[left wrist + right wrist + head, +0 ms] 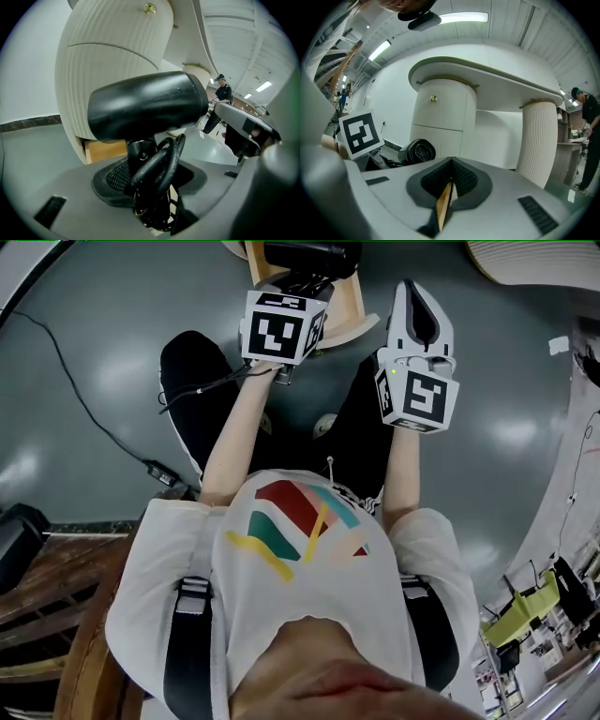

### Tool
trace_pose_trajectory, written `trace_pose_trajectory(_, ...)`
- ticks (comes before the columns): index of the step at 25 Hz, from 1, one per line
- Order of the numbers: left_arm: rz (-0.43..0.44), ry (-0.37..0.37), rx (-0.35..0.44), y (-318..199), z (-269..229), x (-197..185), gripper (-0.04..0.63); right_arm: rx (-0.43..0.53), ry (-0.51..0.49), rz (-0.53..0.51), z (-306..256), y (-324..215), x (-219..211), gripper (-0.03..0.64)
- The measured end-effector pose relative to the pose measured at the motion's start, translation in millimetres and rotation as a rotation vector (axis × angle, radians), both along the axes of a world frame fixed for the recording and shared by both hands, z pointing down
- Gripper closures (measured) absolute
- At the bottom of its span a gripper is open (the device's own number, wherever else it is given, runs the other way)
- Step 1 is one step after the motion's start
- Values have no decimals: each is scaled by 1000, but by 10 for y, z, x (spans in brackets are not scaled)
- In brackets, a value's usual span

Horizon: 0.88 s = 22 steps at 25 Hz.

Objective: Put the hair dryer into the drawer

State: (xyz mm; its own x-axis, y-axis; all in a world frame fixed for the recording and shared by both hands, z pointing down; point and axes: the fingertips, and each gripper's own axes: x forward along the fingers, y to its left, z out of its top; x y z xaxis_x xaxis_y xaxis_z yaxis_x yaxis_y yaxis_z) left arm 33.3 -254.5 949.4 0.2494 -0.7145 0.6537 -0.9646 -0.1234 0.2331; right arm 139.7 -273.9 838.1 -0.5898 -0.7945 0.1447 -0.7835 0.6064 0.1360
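**Hair dryer held at the open drawer, cabinet close ahead**

The hair dryer is gripped by the left gripper: its handle, with the black cord looped round it, is clamped between the fingers, and the barrel is carried crosswise above them. It is held in the air just in front of the ribbed cabinet.

The right gripper is seen with its fingers brought together. Only a thin wood-coloured sliver shows in the slit between them, and whether anything is pinched there cannot be told.

In the head view the wooden drawer is found at 12 o'clock, pulled out from the cabinet, with the left gripper just over its near edge and the right gripper at about 1 o'clock beside it. In the left gripper view the drawer is seen at 8 o'clock, low under the cabinet's curved front. A brass knob is set on the upper door.

The curved counter is carried over the cabinet and a ribbed column at 3 o'clock, with an open bay between them.

Bare grey floor is spread to either side. A black cable is trailed across it at 9 o'clock, and dark wooden furniture is seen at 8 o'clock. A person is standing well apart, beyond the column.
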Motion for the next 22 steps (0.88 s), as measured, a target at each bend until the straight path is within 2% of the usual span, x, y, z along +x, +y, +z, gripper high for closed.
trace_pose_trajectory(3, 2, -2, -19, -16, 25, 13, 373, -15, -2, 0, 9, 2, 34, 607)
trace_pose_trajectory(7, -4, 37, -62, -43, 158, -16, 373, -40, 1, -7, 92, 42, 24, 607)
trace_pose_trajectory(12, -1, 81, -190, -182, 490, -25, 373, -58, 2, -14, 125, 24, 21, 607)
trace_pose_trajectory(18, 44, 51, -274, -257, 637, 80, 373, -62, -19, -10, 137, -11, 29, 607)
trace_pose_trajectory(22, 124, 88, -356, -289, 817, 236, 373, -64, -25, -17, 166, 14, -29, 607)
